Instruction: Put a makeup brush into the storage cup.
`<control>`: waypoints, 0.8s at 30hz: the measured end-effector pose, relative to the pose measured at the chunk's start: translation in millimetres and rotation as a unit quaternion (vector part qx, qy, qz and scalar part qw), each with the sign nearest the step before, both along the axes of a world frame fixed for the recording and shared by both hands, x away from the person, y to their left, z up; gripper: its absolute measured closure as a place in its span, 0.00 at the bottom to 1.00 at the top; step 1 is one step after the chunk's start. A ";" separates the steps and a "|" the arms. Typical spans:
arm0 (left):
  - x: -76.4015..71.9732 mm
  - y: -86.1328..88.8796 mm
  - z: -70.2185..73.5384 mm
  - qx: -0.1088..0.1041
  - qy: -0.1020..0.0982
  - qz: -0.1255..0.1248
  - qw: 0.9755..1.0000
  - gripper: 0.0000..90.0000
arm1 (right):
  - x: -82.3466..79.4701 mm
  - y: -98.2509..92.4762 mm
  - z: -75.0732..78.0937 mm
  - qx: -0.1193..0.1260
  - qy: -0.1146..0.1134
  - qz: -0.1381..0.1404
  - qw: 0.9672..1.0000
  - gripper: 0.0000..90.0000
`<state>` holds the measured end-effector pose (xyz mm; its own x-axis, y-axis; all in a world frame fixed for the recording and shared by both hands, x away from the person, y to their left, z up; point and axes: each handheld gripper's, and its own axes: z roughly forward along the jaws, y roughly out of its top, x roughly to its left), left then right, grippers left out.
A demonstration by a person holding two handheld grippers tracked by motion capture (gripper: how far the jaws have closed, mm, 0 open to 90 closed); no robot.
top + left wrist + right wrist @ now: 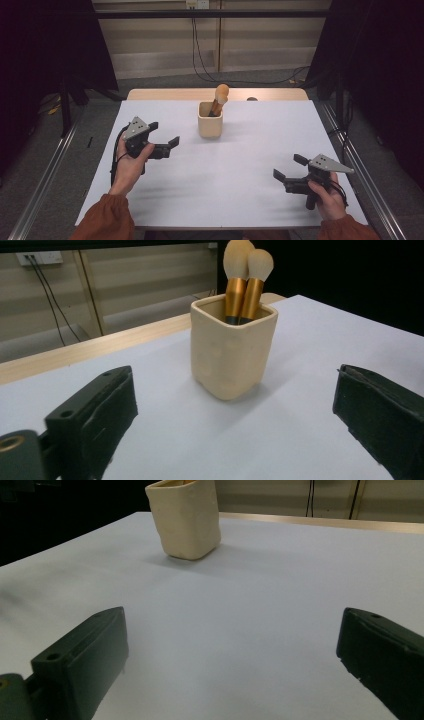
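Brushes, two, gold-handled makeup brushes (243, 287), upright in cream square ceramic cup (210, 120) on white desk (240, 170). Left gripper (166, 137) and right gripper (289, 167): wide open, empty. Advice: pinch one handle above rim, lift straight.

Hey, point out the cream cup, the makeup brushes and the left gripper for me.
cream cup (232, 357): left gripper view, on its front wall.
makeup brushes (250, 295): left gripper view, on a gold handle.
left gripper (164, 135): high view, midway between its fingertips.
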<state>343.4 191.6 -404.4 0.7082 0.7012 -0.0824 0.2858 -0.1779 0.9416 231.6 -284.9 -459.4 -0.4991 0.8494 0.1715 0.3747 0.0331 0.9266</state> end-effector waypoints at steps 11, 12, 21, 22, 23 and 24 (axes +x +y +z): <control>-19.8 16.6 -7.8 0.014 -0.016 0.011 1.000 0.05 | -0.4 -0.4 0.1 -0.003 -0.001 -0.001 1.000 0.00; -20.7 19.4 -10.0 0.014 -0.015 0.014 1.000 0.05 | -0.4 -0.4 0.1 -0.002 -0.001 -0.001 1.000 0.00; -37.0 34.7 -16.2 0.019 -0.011 0.030 0.999 0.04 | -0.5 0.0 0.3 -0.004 -0.002 0.000 1.000 0.00; -38.7 36.2 -16.7 0.021 -0.009 0.032 0.999 0.04 | -0.7 -0.2 0.3 -0.003 -0.001 -0.002 1.000 0.00; -41.4 38.3 -17.9 0.020 -0.008 0.034 0.999 0.04 | -0.7 -0.4 0.4 -0.002 -0.002 -0.002 1.000 0.00; -42.8 39.9 -18.6 0.020 -0.008 0.033 0.999 0.04 | -0.7 -0.6 0.4 -0.003 -0.002 -0.002 1.000 0.00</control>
